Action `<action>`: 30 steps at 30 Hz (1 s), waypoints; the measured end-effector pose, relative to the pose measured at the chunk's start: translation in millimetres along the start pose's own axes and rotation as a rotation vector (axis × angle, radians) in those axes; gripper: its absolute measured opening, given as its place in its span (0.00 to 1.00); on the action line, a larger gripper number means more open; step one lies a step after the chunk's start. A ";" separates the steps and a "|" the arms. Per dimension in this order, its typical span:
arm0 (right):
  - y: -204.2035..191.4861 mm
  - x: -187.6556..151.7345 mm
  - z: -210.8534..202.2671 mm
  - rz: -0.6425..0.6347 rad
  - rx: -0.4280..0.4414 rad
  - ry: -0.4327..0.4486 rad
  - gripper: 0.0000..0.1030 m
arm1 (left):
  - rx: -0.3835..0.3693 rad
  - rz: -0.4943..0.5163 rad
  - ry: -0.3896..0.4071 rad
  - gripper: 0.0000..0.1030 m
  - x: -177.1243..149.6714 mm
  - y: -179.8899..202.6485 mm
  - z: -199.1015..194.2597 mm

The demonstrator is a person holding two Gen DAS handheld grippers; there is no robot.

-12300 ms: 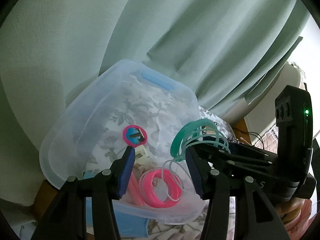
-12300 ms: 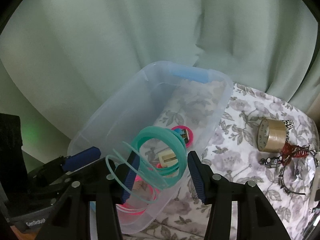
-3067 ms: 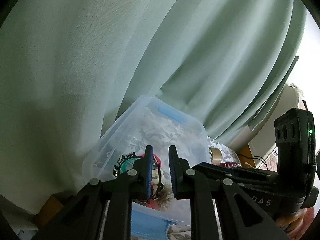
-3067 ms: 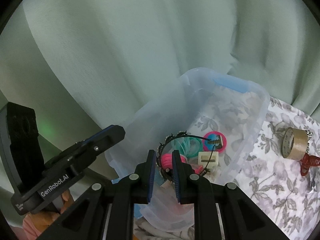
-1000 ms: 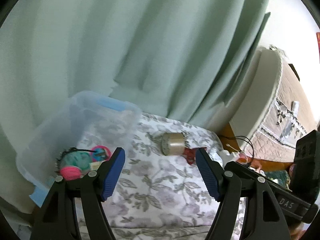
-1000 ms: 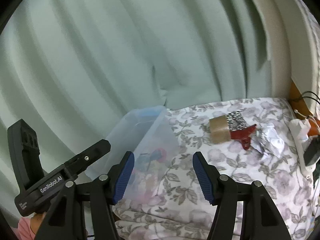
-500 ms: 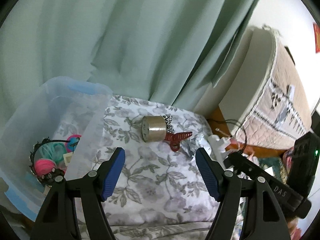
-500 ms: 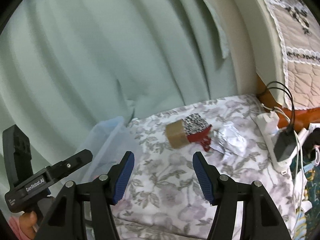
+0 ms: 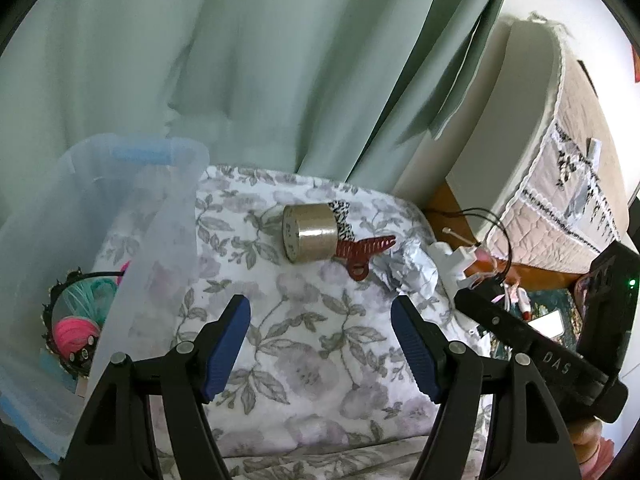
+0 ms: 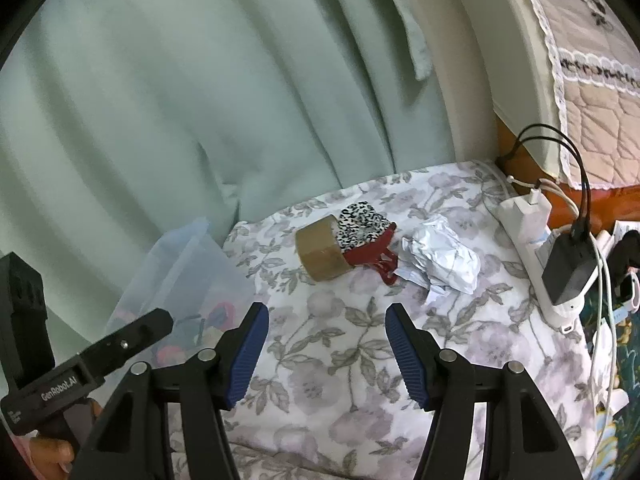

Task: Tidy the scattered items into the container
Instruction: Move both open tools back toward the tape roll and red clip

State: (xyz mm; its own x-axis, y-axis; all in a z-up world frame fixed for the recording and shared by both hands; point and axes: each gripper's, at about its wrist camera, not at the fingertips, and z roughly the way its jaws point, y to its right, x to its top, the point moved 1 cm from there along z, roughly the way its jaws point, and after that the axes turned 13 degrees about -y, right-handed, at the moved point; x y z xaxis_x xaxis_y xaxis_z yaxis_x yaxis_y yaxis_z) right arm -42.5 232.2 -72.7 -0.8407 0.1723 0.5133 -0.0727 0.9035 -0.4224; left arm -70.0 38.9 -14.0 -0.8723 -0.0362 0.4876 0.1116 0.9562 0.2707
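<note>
Right wrist view: right gripper (image 10: 326,350) spread and empty, tape roll (image 10: 320,254) lying straight ahead on its side, touching the red clip (image 10: 374,258); container (image 9: 72,216) off left. Left gripper (image 9: 320,344) likewise spread, equally close.

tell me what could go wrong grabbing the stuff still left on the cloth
The brown tape roll lies on its side, so it may roll off when nudged. The red hair claw clip and leopard-print piece touch it, so one grasp could drag all three. The crumpled paper sits near the power strip and cables.
</note>
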 end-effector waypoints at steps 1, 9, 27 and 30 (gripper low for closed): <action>1.9 0.2 1.4 0.006 -0.005 0.002 0.63 | 0.001 -0.001 -0.007 0.72 0.1 -0.7 3.0; 19.5 2.6 16.8 0.062 0.007 -0.010 0.63 | -0.003 -0.044 -0.057 0.72 3.5 -15.1 30.4; 73.0 11.7 66.3 0.180 -0.072 -0.090 0.63 | 0.026 -0.004 -0.157 0.72 39.5 -6.5 111.8; 79.2 14.3 74.1 0.179 -0.088 -0.103 0.63 | 0.037 0.008 -0.161 0.72 49.7 -0.9 123.5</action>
State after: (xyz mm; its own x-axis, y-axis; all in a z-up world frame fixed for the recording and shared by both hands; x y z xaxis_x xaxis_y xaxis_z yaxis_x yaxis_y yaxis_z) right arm -100.1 277.2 -154.1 -0.8869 0.2959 0.3548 0.1260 0.8938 -0.4305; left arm -172.2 72.1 -92.5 -0.9368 0.0151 0.3497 0.1033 0.9664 0.2352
